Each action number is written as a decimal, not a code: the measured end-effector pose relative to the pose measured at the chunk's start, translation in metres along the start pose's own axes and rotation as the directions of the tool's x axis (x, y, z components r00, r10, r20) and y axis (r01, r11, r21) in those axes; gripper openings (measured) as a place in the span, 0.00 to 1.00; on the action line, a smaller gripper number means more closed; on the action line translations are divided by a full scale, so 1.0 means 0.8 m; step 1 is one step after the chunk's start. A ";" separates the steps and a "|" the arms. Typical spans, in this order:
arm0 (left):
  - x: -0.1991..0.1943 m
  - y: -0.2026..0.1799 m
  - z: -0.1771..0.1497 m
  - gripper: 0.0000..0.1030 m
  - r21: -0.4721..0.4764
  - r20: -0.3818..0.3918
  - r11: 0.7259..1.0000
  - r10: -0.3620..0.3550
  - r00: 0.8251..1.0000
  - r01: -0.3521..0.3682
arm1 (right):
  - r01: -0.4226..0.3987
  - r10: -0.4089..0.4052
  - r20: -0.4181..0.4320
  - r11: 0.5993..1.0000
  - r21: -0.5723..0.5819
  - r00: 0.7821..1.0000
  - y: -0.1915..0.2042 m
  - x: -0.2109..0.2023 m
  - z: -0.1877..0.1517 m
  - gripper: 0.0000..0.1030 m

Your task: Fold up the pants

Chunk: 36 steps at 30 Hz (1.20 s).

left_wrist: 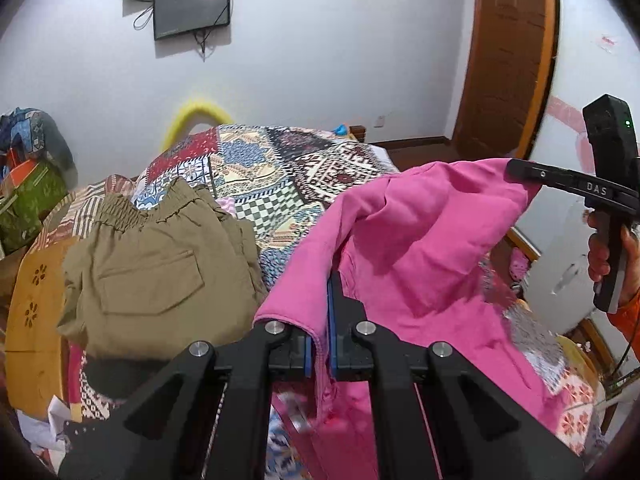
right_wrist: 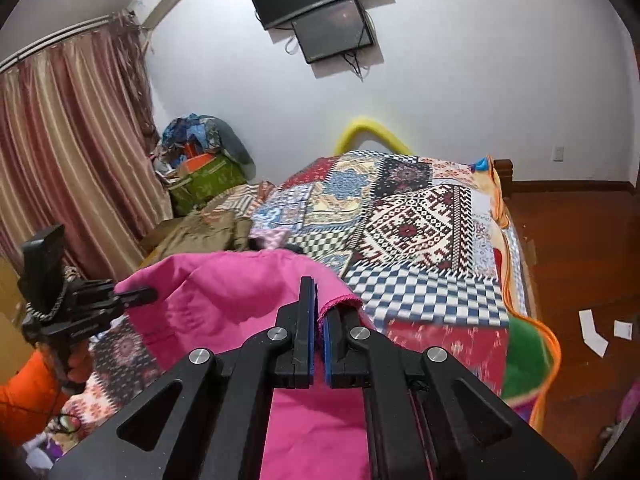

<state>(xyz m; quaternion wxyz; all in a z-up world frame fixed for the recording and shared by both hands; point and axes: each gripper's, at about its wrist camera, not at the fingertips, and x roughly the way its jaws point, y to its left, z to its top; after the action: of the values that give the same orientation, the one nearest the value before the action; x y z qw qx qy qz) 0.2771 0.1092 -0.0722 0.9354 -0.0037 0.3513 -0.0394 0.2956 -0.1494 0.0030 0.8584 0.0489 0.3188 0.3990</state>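
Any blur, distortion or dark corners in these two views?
Left wrist: fisheye bends the brown wooden door; the bright pink cotton pants blur at bottom, near the lens. Right wrist: curved striped curtain; patchwork quilt smeared near the frame's lower right. Black corners in both.

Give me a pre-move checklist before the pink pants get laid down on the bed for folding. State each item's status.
1. Left gripper shut on the pink pants: ok, fabric edge pinched between the blue pads.
2. Right gripper shut on the pink pants: ok, hem clamped between its pads.
3. Fabric stretched flat between the two grippers: not ok, it sags and creases.
4. Landing spot on the patchwork bedspread: ok, open area ahead.
5. Clear of the folded khaki pants: ok, they lie off to the left, apart from the pink cloth.
6. Legs aligned beneath: cannot tell, the lower part is hidden.
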 end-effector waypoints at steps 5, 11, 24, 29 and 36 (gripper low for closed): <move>-0.041 -0.017 -0.018 0.05 0.004 0.008 1.000 -0.031 1.000 0.030 | -0.004 0.004 0.020 1.000 0.004 1.000 0.028 -0.050 -0.022 0.02; -0.078 -0.028 -0.051 0.05 0.017 -0.006 0.995 -0.102 0.995 0.102 | 0.015 -0.016 0.009 1.000 0.003 1.000 0.050 -0.088 -0.063 0.02; -0.092 -0.041 -0.157 0.05 0.076 -0.050 0.986 -0.145 0.988 0.148 | 0.035 -0.028 -0.095 0.997 0.070 0.995 0.063 -0.109 -0.178 0.02; -0.090 -0.040 -0.192 0.06 0.074 -0.078 0.982 -0.167 0.983 0.173 | 0.053 -0.034 -0.149 0.990 0.127 0.988 0.054 -0.107 -0.226 0.03; -0.090 -0.046 -0.224 0.06 0.083 -0.115 0.977 -0.188 0.975 0.198 | 0.070 -0.037 -0.185 0.983 0.172 0.982 0.048 -0.109 -0.267 0.03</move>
<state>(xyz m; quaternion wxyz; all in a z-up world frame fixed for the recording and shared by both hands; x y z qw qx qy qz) 0.1026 0.0814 -0.1587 0.9063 0.0081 0.3963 -0.1467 0.1037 -0.2221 -0.1093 0.8286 0.0803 0.4309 0.3484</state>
